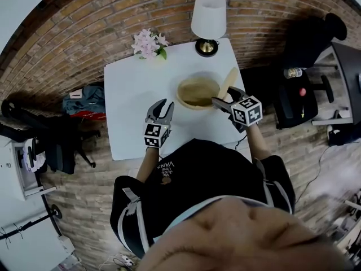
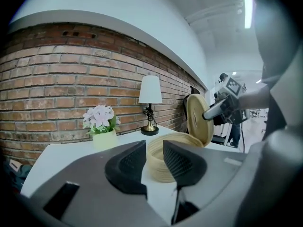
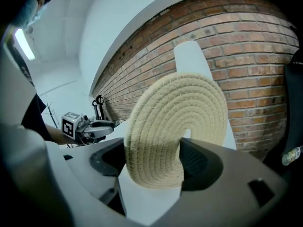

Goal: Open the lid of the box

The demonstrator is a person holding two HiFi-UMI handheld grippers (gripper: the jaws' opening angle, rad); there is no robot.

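Since the surface (image 1: 130,95) is bare at left & front, w/ lamp (image 1: 207,21) & flowers (image 1: 149,43) only at far edge, lid can park there. Box (image 1: 197,90) sits open near right edge. Lid (image 3: 180,122), off & tilted beside box rim, is pinched in right hand-held gripper (image 1: 221,101): hold firm, clear rim. Left hand-held gripper (image 1: 163,106): narrow, empty.

A workspace dressed like a home: brick wall (image 2: 57,70), white table (image 1: 130,106), lamp (image 1: 208,16), potted flowers (image 1: 148,43), black office chair (image 1: 313,38)
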